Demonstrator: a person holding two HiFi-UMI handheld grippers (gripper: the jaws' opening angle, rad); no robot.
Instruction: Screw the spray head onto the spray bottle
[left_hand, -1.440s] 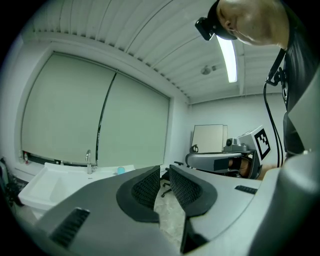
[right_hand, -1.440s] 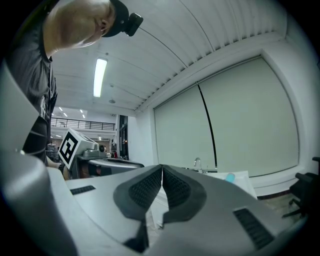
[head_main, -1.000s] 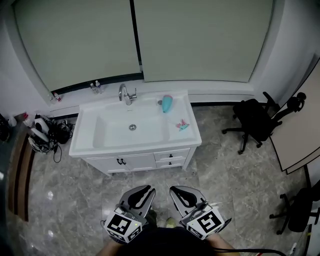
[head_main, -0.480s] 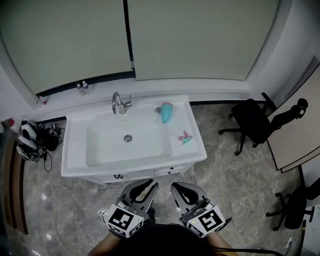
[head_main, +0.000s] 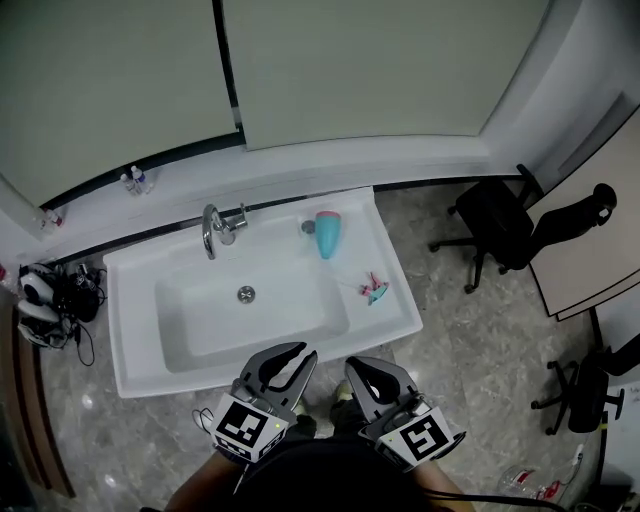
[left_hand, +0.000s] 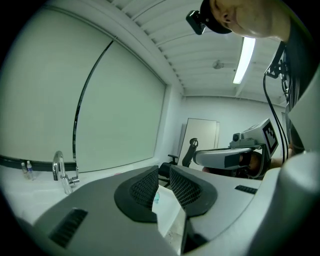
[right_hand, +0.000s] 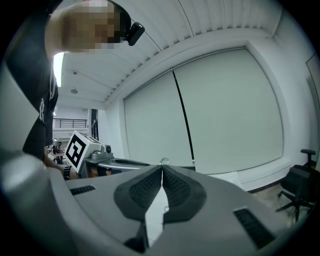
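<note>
A teal spray bottle (head_main: 327, 233) lies on its side on the white sink counter (head_main: 395, 320), at the basin's back right. The pink and teal spray head (head_main: 375, 290) lies apart from it on the counter's right part. Both grippers hover side by side in front of the vanity's near edge, short of either object. My left gripper (head_main: 303, 353) is shut with nothing in it, and its jaws show almost touching in its own view (left_hand: 163, 172). My right gripper (head_main: 351, 362) is shut and empty too, its pads meeting (right_hand: 161, 168).
A chrome faucet (head_main: 214, 231) stands behind the basin (head_main: 250, 310). Small bottles (head_main: 135, 180) sit on the window sill. A bundle of cables and gear (head_main: 45, 300) lies on the floor to the left. Black office chairs (head_main: 500, 225) stand to the right.
Both grippers have come forward to the vanity, still shut and side by side. The sink, the bottle and the spray head now lie much nearer below the camera.
</note>
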